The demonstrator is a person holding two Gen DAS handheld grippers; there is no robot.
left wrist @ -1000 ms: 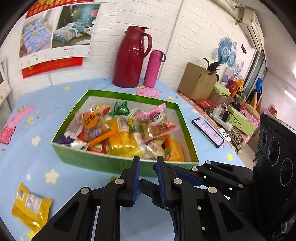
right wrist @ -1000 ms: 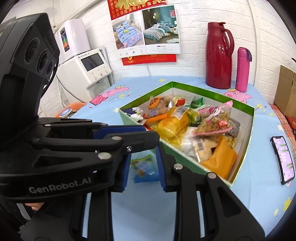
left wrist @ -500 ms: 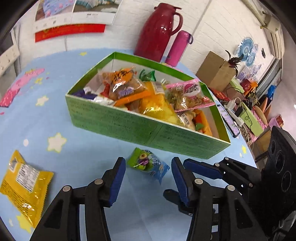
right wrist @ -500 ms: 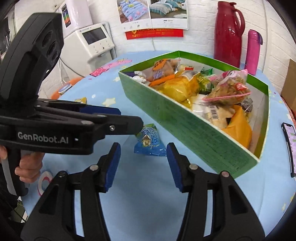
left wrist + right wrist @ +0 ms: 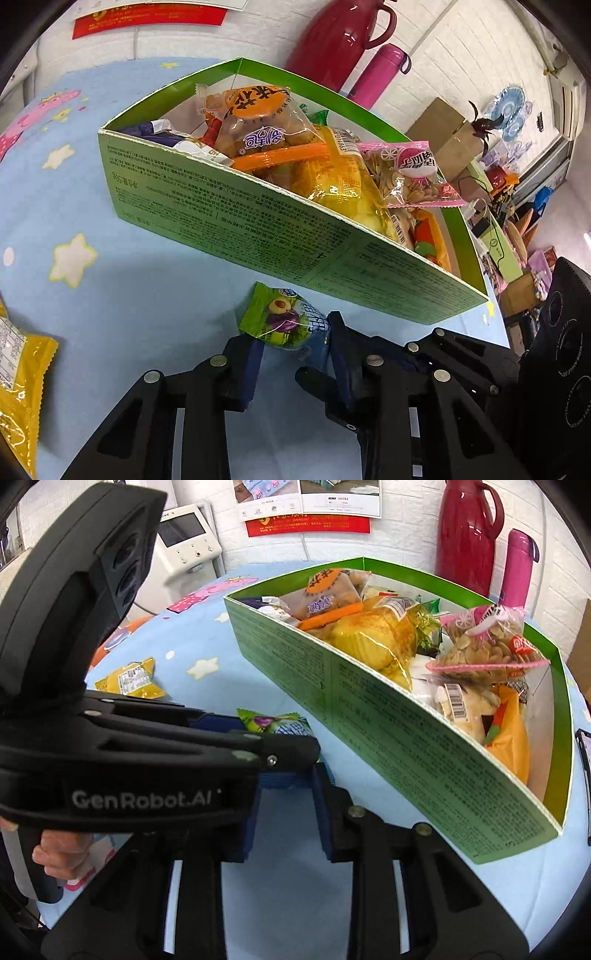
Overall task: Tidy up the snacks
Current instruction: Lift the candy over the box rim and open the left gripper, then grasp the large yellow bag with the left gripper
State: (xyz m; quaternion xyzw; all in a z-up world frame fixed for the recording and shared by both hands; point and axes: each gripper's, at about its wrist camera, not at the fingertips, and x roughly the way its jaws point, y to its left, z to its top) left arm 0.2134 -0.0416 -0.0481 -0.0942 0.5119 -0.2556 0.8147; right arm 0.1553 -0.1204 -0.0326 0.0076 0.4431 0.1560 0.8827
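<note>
The left tongs [image 5: 284,744] reach across from the left, their blue pads around a small green-and-blue snack packet [image 5: 275,723] lying on the blue worktop [image 5: 369,904] just beside the green snack box [image 5: 406,738]. The right tongs [image 5: 286,812] sit near the camera with a gap between their pads. A yellow packet [image 5: 129,679] lies far left. A red flask [image 5: 467,528] and a pink bottle [image 5: 519,568] stand beyond the box.
</note>
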